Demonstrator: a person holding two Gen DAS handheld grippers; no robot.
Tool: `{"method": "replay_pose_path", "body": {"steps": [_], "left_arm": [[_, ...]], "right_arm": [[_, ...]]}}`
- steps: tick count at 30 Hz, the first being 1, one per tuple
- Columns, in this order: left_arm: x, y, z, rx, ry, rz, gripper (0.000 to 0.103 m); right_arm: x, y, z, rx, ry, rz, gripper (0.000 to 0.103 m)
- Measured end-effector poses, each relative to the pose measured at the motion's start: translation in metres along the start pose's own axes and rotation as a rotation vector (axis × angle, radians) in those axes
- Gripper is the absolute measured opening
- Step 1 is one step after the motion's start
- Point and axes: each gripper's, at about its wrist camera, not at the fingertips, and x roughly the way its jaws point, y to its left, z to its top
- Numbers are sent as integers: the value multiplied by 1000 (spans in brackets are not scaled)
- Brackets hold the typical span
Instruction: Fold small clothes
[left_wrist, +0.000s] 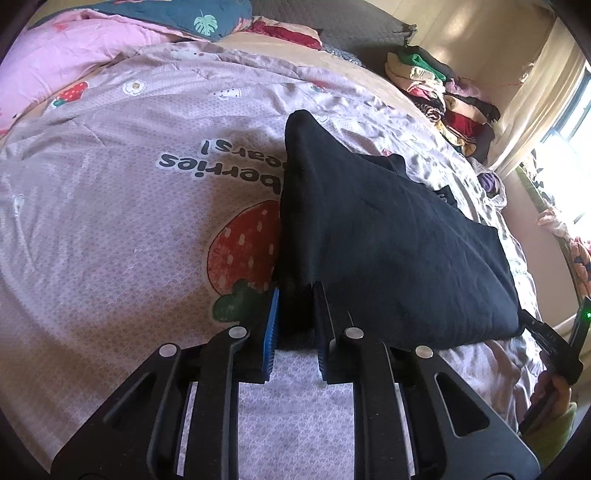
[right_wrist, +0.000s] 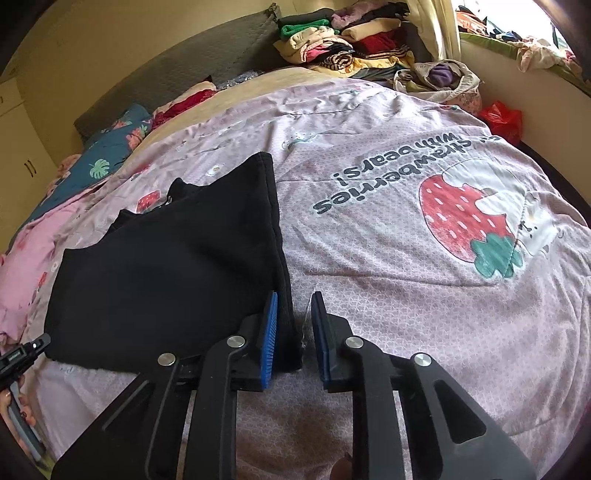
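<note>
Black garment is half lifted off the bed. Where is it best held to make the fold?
By its two near corners, coming in from the near hem. The black garment lies flat and roughly rectangular on the strawberry quilt, near edge raised. The left gripper is already closed on the left corner; at the right gripper, cloth sits between the pads, though a small gap shows.

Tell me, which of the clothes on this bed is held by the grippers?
The black garment in the middle of the strawberry quilt. It lies alone there, each near corner between a gripper's pads; the other clothes are in a colourful pile by the headboard.
</note>
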Motion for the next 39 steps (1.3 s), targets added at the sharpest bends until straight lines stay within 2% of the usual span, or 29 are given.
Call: {"method": "replay_pose_path", "body": {"steps": [6,13,14,16,18,19,20,22,25,28,30,32,35,39], "left_arm": [[-2,-2,-2,9,-4,9,10],[-7,-4,-5,19,-10,21,14],[-7,-4,-6,20,-9,20,16],[-8,-6,-7,25,-7,21,19],[-9,-6,-8,28,-8,23,25],[-9,-7,-8,27,-9,21,31],[-9,-7,-9,28,-9,20,34],[-10,-9,-10,34,-8,23,37],[-12,-11,-11,37,-9,27,49],[-14,-13,-12,45,-13,37,59],[-16,-13,-12,47,-17,41,62],[-18,-13,-13,45,-21,41,71],[-21,-14,-14,46,-22,43,83],[-23,-15,-15,52,-22,49,93]], "right_arm": [[-4,-1,-5,1,1,-15,26],[-10,0,-11,-7,4,-17,39],[-11,1,-12,-8,5,-17,42],[-13,1,-13,-5,3,-13,54],[-14,2,-14,-7,2,-13,59],[-14,2,-14,-8,3,-15,67],[-15,3,-14,-10,-1,-15,71],[-18,3,-15,-8,-6,-10,75],[-21,3,-16,-11,-13,-19,85],[-23,4,-17,-12,-14,-19,89],[-25,5,-18,-18,-19,-17,92],[-27,7,-18,-26,-22,-19,95],[-32,11,-19,-42,-32,-15,96],[-37,16,-21,-59,-43,-17,98]]}}
